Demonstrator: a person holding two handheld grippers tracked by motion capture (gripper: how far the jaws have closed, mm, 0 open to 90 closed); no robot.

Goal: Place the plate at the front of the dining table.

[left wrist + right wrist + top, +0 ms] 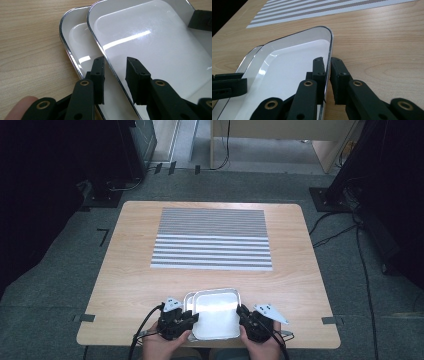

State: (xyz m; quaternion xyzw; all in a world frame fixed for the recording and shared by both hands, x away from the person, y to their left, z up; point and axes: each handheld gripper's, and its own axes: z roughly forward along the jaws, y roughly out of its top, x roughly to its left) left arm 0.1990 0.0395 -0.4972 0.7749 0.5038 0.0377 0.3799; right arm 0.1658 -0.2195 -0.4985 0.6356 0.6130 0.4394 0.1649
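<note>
Right tongs point(327, 75) clamp the top tray's point(217, 312) rim; left tongs point(115, 77) straddle it, apart (barely). Lifting now could tip it off the lower tray point(72, 37).

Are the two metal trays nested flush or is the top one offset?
Offset: the top tray sits shifted, leaving the lower tray rim exposed along one side.

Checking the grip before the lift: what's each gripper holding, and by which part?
The right gripper pinches the top tray by its side rim. The left gripper's jaws straddle its opposite rim, not yet pressing.
</note>
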